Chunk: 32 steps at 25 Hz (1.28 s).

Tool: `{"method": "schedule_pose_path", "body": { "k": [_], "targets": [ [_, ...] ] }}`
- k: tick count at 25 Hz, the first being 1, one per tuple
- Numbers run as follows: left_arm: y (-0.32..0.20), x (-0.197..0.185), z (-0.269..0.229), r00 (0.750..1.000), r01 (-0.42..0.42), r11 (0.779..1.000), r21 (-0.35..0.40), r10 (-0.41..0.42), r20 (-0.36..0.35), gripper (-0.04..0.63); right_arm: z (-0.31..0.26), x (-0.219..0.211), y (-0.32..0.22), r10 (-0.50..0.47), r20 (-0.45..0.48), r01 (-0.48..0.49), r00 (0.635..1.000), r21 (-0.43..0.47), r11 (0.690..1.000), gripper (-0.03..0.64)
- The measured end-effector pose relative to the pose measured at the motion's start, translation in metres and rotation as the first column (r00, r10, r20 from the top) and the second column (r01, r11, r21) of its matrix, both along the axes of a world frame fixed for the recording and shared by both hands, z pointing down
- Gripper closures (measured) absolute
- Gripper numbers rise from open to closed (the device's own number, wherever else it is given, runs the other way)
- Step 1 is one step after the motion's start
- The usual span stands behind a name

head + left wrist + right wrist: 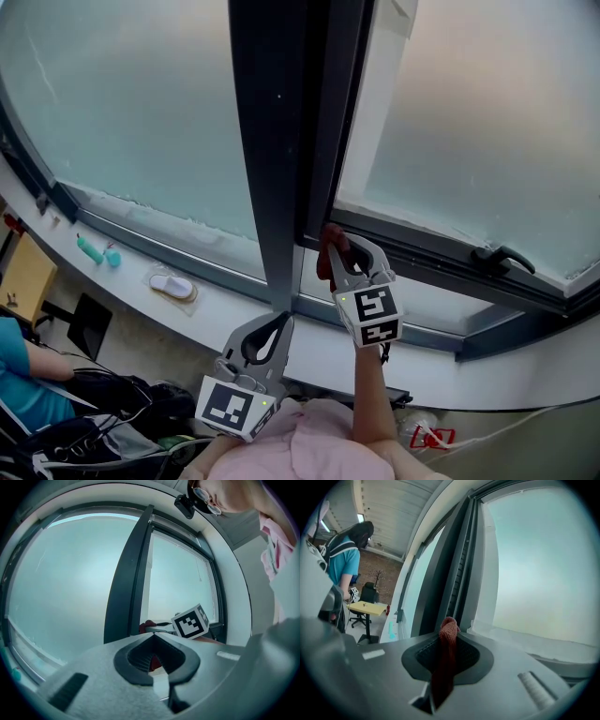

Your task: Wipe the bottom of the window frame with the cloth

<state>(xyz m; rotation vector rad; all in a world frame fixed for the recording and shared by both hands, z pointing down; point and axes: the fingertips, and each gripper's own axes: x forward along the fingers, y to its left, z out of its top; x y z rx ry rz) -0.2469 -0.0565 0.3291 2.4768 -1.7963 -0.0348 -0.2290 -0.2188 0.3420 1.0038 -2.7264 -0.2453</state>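
My right gripper [345, 253] is shut on a dark red cloth [328, 248] and holds it at the bottom of the window frame [427, 251], just right of the dark centre post [277, 141]. In the right gripper view the cloth [447, 654] hangs pinched between the jaws of the right gripper [449, 637], its top poking out toward the frame. My left gripper [280, 322] hovers lower, over the white sill [319, 347], shut and holding nothing. From the left gripper view, the left gripper [153, 636] points at the post, with the cloth [146, 626] and the right gripper's marker cube [191, 621] beyond.
A black window handle [502, 255] sits on the lower frame at the right. On the sill to the left lie teal items [97, 251] and a white oval object [172, 286]. A person in a teal top [21, 380] and dark bags [112, 398] are below left.
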Motion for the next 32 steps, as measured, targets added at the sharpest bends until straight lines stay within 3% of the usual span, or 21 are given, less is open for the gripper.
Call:
{"method": "schedule_pose_path", "body": {
  "k": [5, 32],
  "targets": [
    [-0.002, -0.003, 0.000, 1.000, 0.010, 1.000, 0.000, -0.010, -0.003, 0.598, 0.009, -0.004, -0.006, 0.025, -0.070, -0.023, 0.997, 0.026, 0.999, 0.566],
    [-0.008, 0.028, 0.000, 0.998, -0.066, 0.998, 0.000, 0.066, 0.013, 0.598, 0.011, 0.038, -0.008, 0.072, -0.016, -0.072, 0.997, 0.004, 0.997, 0.566]
  ]
}}
